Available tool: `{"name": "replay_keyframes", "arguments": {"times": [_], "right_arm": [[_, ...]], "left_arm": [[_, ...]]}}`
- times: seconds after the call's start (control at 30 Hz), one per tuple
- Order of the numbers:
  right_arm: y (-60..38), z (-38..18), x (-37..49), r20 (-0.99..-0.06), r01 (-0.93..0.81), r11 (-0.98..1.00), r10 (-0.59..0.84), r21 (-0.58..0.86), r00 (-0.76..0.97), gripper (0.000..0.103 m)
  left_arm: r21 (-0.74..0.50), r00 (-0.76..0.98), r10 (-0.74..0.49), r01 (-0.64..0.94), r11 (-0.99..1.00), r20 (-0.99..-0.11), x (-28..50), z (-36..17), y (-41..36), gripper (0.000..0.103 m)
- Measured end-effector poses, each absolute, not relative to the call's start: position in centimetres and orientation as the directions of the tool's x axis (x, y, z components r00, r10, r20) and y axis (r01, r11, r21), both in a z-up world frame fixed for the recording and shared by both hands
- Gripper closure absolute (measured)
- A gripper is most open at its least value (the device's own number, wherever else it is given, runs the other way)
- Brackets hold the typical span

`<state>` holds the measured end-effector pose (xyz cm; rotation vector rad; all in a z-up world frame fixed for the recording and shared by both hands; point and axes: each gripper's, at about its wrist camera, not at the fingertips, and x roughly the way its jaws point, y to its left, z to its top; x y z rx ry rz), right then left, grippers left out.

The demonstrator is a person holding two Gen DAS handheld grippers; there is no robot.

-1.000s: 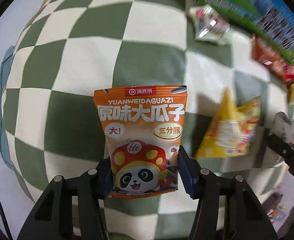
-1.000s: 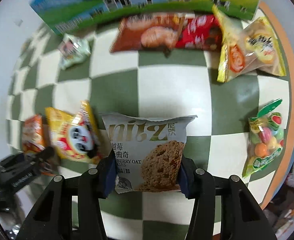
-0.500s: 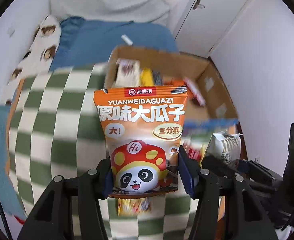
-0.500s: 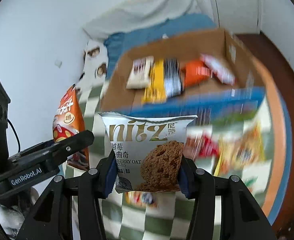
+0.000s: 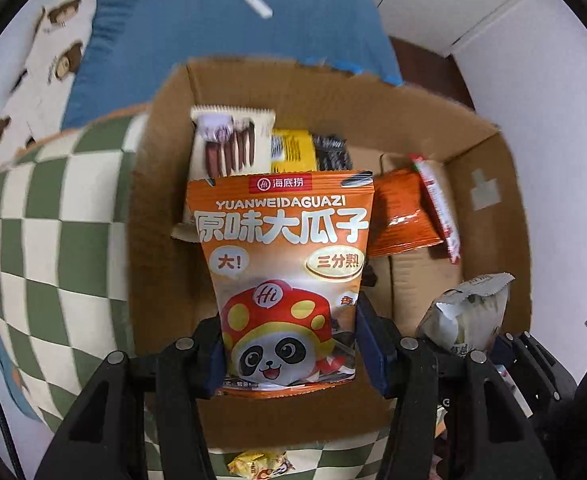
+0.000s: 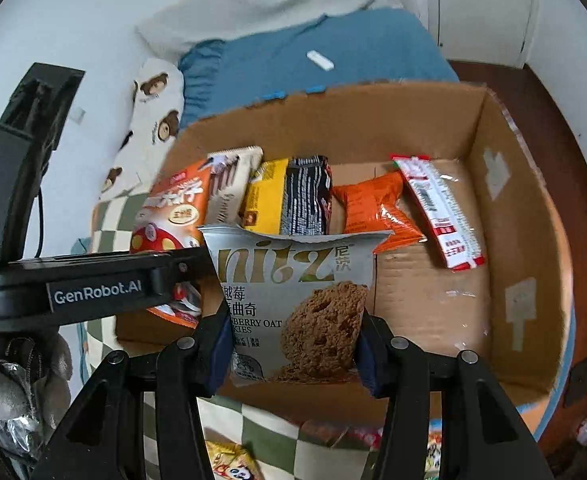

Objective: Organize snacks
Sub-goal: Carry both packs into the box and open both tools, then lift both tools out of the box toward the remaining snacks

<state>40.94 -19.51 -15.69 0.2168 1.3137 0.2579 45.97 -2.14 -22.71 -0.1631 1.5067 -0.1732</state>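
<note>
Snacks in cardboard box (image 5: pixel 489 184) partly behind held seed packet (image 5: pixel 281 264).

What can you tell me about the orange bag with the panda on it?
The orange panda bag is a shiny, sealed plastic snack pouch. It shows white Chinese lettering, "YUANWEIDAGUAZI", and a cartoon panda in a red spotted mushroom hat. It stands upright, pinched at its bottom edges by the left claw, hanging over the open cardboard box that already holds other snacks.
</note>
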Motion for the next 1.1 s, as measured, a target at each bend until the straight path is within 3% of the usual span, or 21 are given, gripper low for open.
{"name": "replay_keyframes", "arguments": {"times": [0.33,0.43,0.53,0.63,1.1], "right_arm": [[-18.5,-20.9,42.5,-0.932,-0.08,0.938,0.345,0.338,0.107,0.048],[-18.3,-21.7,42.7,-0.928,-0.083,0.929,0.367,0.361,0.061,0.022],[-18.3,-22.0,42.8,-0.931,-0.088,0.93,0.361,0.356,0.05,0.007],[-18.7,-22.1,42.7,-0.936,-0.078,0.935,0.351,0.347,0.042,0.007],[-21.3,-18.7,40.8,-0.959,-0.036,0.97,0.243,0.24,0.145,0.006]], "left_arm": [[-0.207,-0.022,-0.208,-0.026,0.978,-0.978,45.9,-26.3,-2.0,0.051],[-0.191,-0.02,-0.191,-0.021,0.981,-0.981,45.9,-26.5,-2.3,0.046],[-0.205,-0.007,-0.205,-0.025,0.979,-0.979,45.7,-26.4,-2.3,0.032],[-0.203,0.01,-0.203,-0.028,0.979,-0.979,45.5,-25.8,-2.4,0.027],[-0.103,0.227,-0.101,0.005,0.995,-0.969,43.4,-19.9,-2.9,0.027]]}}
